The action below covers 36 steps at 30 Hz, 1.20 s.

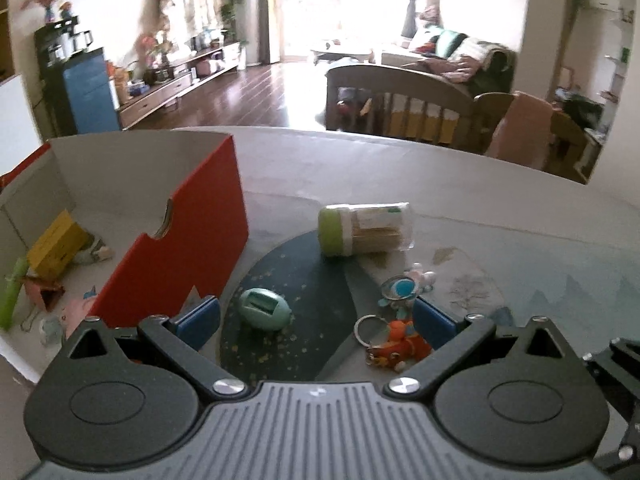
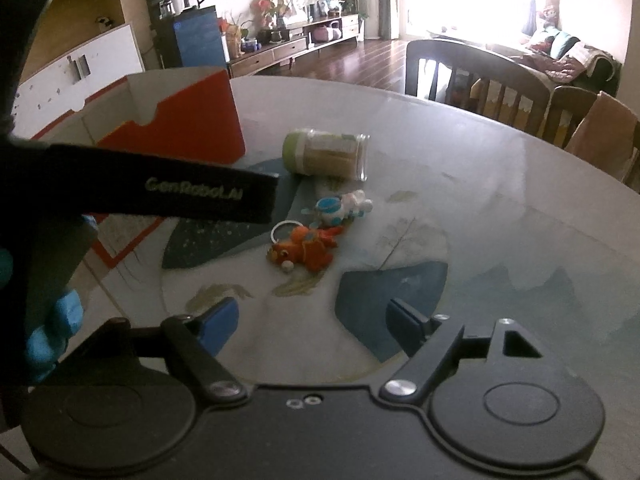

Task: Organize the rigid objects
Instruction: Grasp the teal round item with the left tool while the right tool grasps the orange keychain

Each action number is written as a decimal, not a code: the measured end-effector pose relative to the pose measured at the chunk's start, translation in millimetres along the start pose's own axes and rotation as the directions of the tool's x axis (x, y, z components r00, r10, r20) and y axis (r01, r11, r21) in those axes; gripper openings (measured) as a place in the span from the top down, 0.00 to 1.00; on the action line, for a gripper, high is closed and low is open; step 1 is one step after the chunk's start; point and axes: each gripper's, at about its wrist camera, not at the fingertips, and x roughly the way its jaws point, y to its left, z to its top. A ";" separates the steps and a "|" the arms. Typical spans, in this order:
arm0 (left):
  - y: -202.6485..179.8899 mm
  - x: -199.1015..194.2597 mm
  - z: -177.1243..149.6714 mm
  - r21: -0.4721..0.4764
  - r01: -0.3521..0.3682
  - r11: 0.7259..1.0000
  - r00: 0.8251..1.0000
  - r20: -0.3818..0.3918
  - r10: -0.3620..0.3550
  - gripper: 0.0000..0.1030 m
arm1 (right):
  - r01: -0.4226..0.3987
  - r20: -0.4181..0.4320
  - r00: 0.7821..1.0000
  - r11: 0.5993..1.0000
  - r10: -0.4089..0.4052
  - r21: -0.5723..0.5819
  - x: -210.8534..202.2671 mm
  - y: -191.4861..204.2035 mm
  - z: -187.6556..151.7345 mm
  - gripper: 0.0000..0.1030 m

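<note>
In the left wrist view my left gripper (image 1: 316, 322) is open low over the table (image 1: 520, 232). A mint-green egg-shaped item (image 1: 266, 312) and an orange fish keychain (image 1: 396, 344) lie between its blue fingers (image 1: 198, 318), untouched. Beyond them are a blue-and-white charm (image 1: 404, 288) and a toothpick jar (image 1: 366, 230) on its side. A red box (image 1: 176, 240) stands at the left. My right gripper (image 2: 314, 326) is open over bare table, nothing between its fingers. The orange fish keychain (image 2: 306, 250), charm (image 2: 340, 206) and jar (image 2: 326, 154) lie ahead of it.
Inside the red box (image 2: 192, 124) lie a yellow carton (image 1: 56, 248), a green stick (image 1: 10, 296) and small trinkets. The left gripper's black body (image 2: 192, 192), held by a blue-gloved hand (image 2: 52, 328), fills the right view's left side. Chairs (image 2: 476, 76) stand behind the table.
</note>
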 end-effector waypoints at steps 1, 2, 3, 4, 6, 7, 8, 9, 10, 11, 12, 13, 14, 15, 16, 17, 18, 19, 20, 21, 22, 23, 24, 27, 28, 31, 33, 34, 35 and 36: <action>0.1 2.9 0.4 -0.008 -0.015 1.000 1.000 -0.007 0.015 0.00 | -0.006 -0.003 1.000 1.000 0.006 0.000 2.3 -0.3 -0.2 0.24; 0.7 6.5 1.2 -0.021 -0.027 0.999 1.000 -0.013 0.026 0.00 | -0.012 -0.006 1.000 1.000 0.012 -0.001 4.8 -0.3 -0.4 0.25; 0.2 8.8 1.8 -0.025 -0.027 0.999 1.000 -0.014 0.026 0.00 | -0.015 -0.007 1.000 1.000 0.015 -0.004 7.5 0.1 -0.5 0.25; -0.5 10.7 2.1 -0.028 -0.032 0.999 0.999 -0.014 0.032 0.00 | -0.019 -0.007 1.000 1.000 0.019 -0.006 10.1 0.7 0.0 0.26; -0.7 16.7 2.8 -0.042 -0.043 0.998 0.999 -0.020 0.042 0.00 | -0.023 -0.003 1.000 1.000 0.023 -0.015 15.5 2.7 1.8 0.28; -0.8 21.0 2.9 -0.048 -0.047 0.998 0.999 -0.030 0.046 0.00 | -0.023 0.000 1.000 1.000 0.023 -0.021 18.3 3.8 2.7 0.29; -0.9 25.4 2.7 -0.054 -0.053 0.997 0.998 -0.039 0.051 0.00 | -0.020 0.003 1.000 0.999 0.021 -0.028 20.9 4.6 3.5 0.29; -1.1 29.9 3.0 -0.059 -0.056 0.997 0.997 -0.051 0.053 0.00 | -0.018 0.005 1.000 0.999 0.018 -0.034 23.3 5.1 4.3 0.30; -0.8 33.0 3.5 -0.070 -0.060 0.996 0.997 -0.057 0.056 0.01 | -0.017 0.008 1.000 0.999 0.017 -0.037 25.6 5.2 5.2 0.32; -0.3 36.0 3.9 -0.085 -0.061 0.994 0.997 -0.061 0.056 0.01 | -0.017 0.013 1.000 0.999 0.017 -0.037 27.5 4.8 6.3 0.33; -0.4 38.6 4.3 -0.097 -0.063 0.993 0.996 -0.067 0.057 0.01 | -0.018 0.019 1.000 0.999 0.019 -0.036 29.6 4.6 7.4 0.33; 0.1 41.8 4.5 -0.112 -0.067 0.991 0.996 -0.073 0.059 0.01 | -0.021 0.023 1.000 0.999 0.021 -0.034 31.3 4.4 8.6 0.35; 0.7 45.0 5.4 -0.127 -0.067 0.990 0.995 -0.081 0.057 0.01 | -0.022 0.028 0.999 0.999 0.023 -0.033 33.4 4.5 9.6 0.35; 1.1 47.4 6.1 -0.138 -0.072 0.988 0.994 -0.088 0.060 0.01 | -0.024 0.030 0.999 0.999 0.026 -0.034 35.9 4.7 10.0 0.36; 1.1 49.7 7.3 -0.148 -0.075 0.986 0.994 -0.095 0.062 0.01 | -0.027 0.030 0.999 0.999 0.028 -0.033 38.3 4.8 10.5 0.39; 1.5 52.2 8.4 -0.158 -0.083 0.984 0.993 -0.100 0.068 0.01 | -0.026 0.030 0.999 0.999 0.027 -0.028 40.3 4.3 10.8 0.40; 1.4 54.0 9.1 -0.167 -0.090 0.982 0.992 -0.101 0.073 0.01 | -0.027 0.032 0.999 0.999 0.027 -0.020 42.3 3.0 11.7 0.41; 0.9 55.9 10.2 -0.171 -0.093 0.981 0.992 -0.105 0.076 0.01 | -0.025 0.038 0.999 1.000 0.025 -0.013 43.4 1.7 12.2 0.41; 1.1 58.6 11.5 -0.180 -0.096 0.979 0.991 -0.114 0.076 0.01 | -0.024 0.043 0.999 1.000 0.024 -0.009 44.4 0.4 13.0 0.41; 2.9 61.3 12.6 -0.195 -0.091 0.977 0.990 -0.122 0.068 0.01 | -0.024 0.046 0.999 1.000 0.025 -0.007 45.5 -0.7 13.3 0.42; 4.0 64.2 13.6 -0.207 -0.086 0.975 0.990 -0.130 0.060 0.01 | -0.025 0.049 0.998 1.000 0.026 -0.008 46.4 -1.9 13.9 0.42; 5.5 66.9 14.2 -0.221 -0.081 0.972 0.989 -0.138 0.051 0.02 | -0.032 0.052 0.998 0.999 0.032 -0.009 47.0 -3.7 14.7 0.42; 7.2 69.1 14.3 -0.235 -0.075 0.969 0.989 -0.143 0.042 0.03 | -0.041 0.055 0.998 0.999 0.042 -0.013 47.5 -5.5 15.4 0.42; 14.3 73.8 12.4 -0.277 -0.063 0.959 0.988 -0.150 0.021 0.11 | -0.051 0.059 0.997 0.998 0.053 -0.039 50.2 -6.3 18.5 0.44; 15.1 73.6 12.0 -0.279 -0.061 0.958 0.989 -0.148 0.020 0.12 | -0.054 0.061 0.997 0.997 0.057 -0.048 51.1 -5.3 19.5 0.45; 16.9 72.4 11.2 -0.283 -0.056 0.958 0.989 -0.145 0.015 0.20 | -0.065 0.067 0.995 0.995 0.070 -0.073 54.2 -2.2 20.5 0.46; 19.8 70.7 10.5 -0.283 -0.057 0.958 0.990 -0.140 0.017 0.27 | -0.062 0.070 0.995 0.994 0.069 -0.087 55.3 1.0 20.7 0.46; 20.9 69.8 10.1 -0.281 -0.055 0.958 0.990 -0.139 0.017 0.31 | -0.059 0.071 0.995 0.994 0.066 -0.092 56.1 2.2 21.4 0.46; 22.0 68.6 9.1 -0.277 -0.055 0.959 0.990 -0.137 0.018 0.33 | -0.054 0.074 0.995 0.994 0.061 -0.095 56.7 3.1 21.6 0.47; 23.0 67.6 8.1 -0.273 -0.055 0.960 0.991 -0.135 0.018 0.37 | -0.050 0.076 0.995 0.994 0.057 -0.096 57.3 3.7 21.5 0.48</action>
